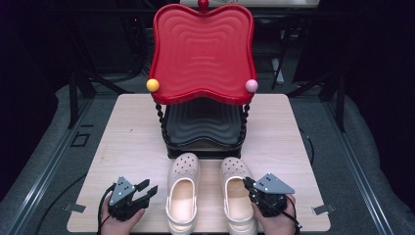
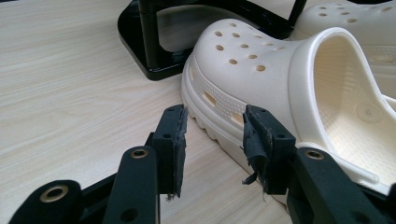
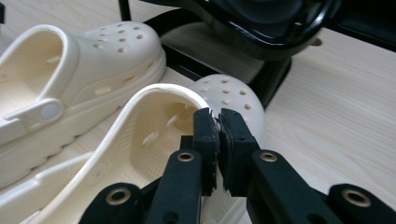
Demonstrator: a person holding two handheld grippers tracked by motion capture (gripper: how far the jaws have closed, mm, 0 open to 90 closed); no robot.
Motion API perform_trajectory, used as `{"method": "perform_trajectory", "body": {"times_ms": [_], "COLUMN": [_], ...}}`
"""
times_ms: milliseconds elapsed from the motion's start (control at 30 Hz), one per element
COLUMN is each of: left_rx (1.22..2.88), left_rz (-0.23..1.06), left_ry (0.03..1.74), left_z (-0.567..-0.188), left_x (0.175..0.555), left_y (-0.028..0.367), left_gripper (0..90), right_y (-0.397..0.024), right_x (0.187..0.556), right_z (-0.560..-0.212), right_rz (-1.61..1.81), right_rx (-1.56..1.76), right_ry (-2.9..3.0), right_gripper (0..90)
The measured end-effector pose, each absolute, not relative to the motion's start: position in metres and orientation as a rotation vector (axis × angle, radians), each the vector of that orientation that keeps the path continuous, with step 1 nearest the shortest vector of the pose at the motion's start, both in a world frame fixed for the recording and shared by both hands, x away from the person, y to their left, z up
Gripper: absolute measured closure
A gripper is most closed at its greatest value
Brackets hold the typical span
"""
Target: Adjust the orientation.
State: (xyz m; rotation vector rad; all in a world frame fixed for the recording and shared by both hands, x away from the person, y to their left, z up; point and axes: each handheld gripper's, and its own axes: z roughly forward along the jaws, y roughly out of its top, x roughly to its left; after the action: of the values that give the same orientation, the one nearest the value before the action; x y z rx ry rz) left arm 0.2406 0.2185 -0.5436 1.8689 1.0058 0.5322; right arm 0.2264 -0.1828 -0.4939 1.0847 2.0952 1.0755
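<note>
Gripping rim of right cream clog (image 1: pixel 238 193) near tabletop (image 1: pixel 293 147) front edge: right gripper (image 1: pixel 250 188) clamped; perforated toe, thick sole. Left gripper (image 1: pixel 147 191) open, empty.

A pale wood table (image 1: pixel 288 147) stands on a grey floor (image 1: pixel 54 142), with metal rails (image 1: pixel 359 178) running along both sides. Black frame legs (image 1: pixel 73 98) rise at the left and right. The room behind is dark, almost black, and light falls mainly on the tabletop. Small grey tape tabs (image 1: pixel 323 209) sit at the table's near corners.
</note>
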Motion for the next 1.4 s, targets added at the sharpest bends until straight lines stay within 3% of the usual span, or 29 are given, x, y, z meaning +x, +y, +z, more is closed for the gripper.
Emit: {"method": "perform_trajectory", "body": {"times_ms": [600, 1033, 1400], "left_rx": [1.884, 1.894, 1.871], "left_rz": [0.520, 0.526, 0.485], "left_ry": [0.983, 0.958, 0.998], "left_z": [-0.545, -0.545, -0.543], "left_x": [0.239, 0.238, 0.240], "left_y": [0.213, 0.208, 0.211], "left_gripper": [59.1, 59.8, 59.7], "right_y": [-0.141, -0.143, -0.149], "right_x": [0.245, 0.246, 0.242], "right_z": [-0.508, -0.520, -0.518], "right_rz": [1.162, 1.169, 1.213], "right_rx": [1.065, 1.083, 1.114], "right_ry": [2.147, 2.160, 2.149], "right_gripper": [85.3, 83.4, 63.6]}}
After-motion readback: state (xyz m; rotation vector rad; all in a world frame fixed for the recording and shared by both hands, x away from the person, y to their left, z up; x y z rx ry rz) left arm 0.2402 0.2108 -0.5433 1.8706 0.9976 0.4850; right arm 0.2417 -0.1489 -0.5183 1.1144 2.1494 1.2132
